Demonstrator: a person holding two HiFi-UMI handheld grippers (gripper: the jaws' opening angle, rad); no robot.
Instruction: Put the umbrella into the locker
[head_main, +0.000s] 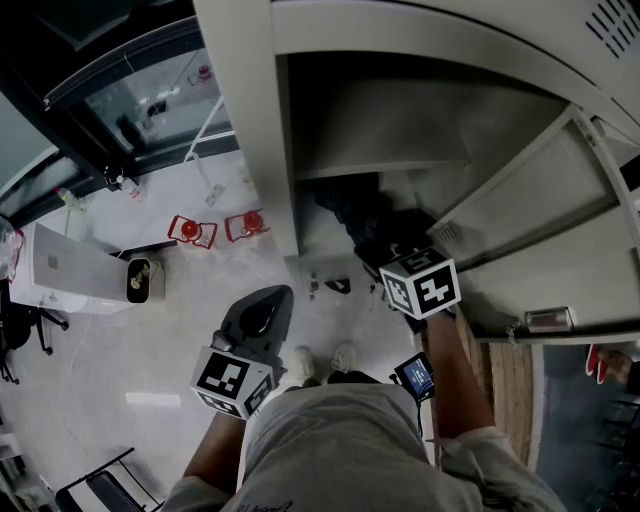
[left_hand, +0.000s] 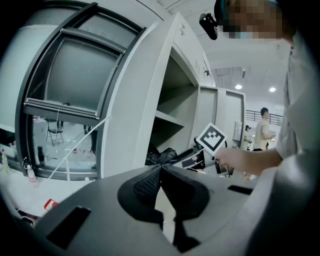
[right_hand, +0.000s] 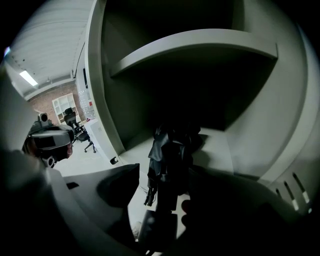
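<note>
Low in the right gripper view, the right gripper (right_hand: 172, 186) has its jaws apart around the umbrella (right_hand: 167, 150). The umbrella is a crumpled bundle of black fabric on the floor of the lower compartment of the locker (head_main: 250, 120), under a flat grey shelf (right_hand: 190, 47). A pale strip separates one jaw from the fabric, but the other side is too dark to judge. The locker is smooth grey sheet metal. At the head view's lower left, the ribbed black jaws of the left gripper (left_hand: 161, 167) meet, empty.
</note>
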